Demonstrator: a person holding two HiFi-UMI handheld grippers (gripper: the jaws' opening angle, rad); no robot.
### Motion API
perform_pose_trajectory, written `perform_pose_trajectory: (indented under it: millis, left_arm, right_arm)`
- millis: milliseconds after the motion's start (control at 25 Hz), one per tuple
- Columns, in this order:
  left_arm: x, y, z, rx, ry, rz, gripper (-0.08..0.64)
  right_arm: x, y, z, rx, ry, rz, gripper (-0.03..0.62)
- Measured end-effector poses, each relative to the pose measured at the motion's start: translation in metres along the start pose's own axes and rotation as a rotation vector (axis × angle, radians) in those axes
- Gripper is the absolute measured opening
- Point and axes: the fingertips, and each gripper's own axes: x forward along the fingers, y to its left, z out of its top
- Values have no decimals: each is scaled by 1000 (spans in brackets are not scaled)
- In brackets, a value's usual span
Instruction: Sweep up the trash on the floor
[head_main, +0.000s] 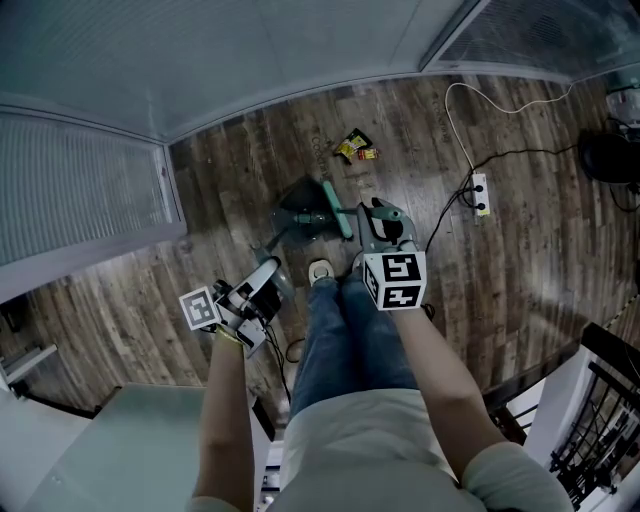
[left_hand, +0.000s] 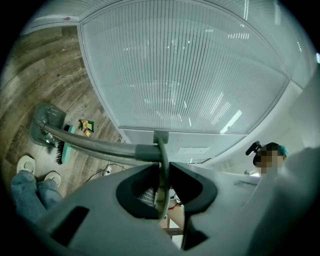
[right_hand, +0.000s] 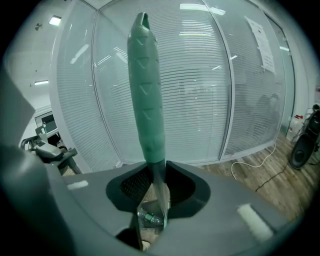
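Looked like the sweep hadn't started. The left hand-held gripper was clamped on the grey metal dustpan handle, and the right hand-held gripper on the teal plastic broom handle. The yellow wrapper trash lay on the wooden floor just beyond the dark dustpan. Next I'd guess the broom has to reach past it and drag it back.

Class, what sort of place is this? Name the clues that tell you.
Probably an office: ribbed glass partition walls, a wood-look plank floor, and a power strip with cables trailing across it.
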Motion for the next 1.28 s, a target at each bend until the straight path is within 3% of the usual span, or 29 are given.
perform_pose_trajectory:
  millis: [680,1000,1280]
  left_arm:
    - [2,-1,0,-16,27,5,67]
    - [2,-4,5,-27,13,-33,67]
    - [5,-6,6,-21,35,-49,69]
  right_arm:
    - [-31,-31,29,9,-39,-76,94]
    - [-29,-59,36,18,-57,-138,92]
    - [-13,-84,46,-7,-63,-134,92]
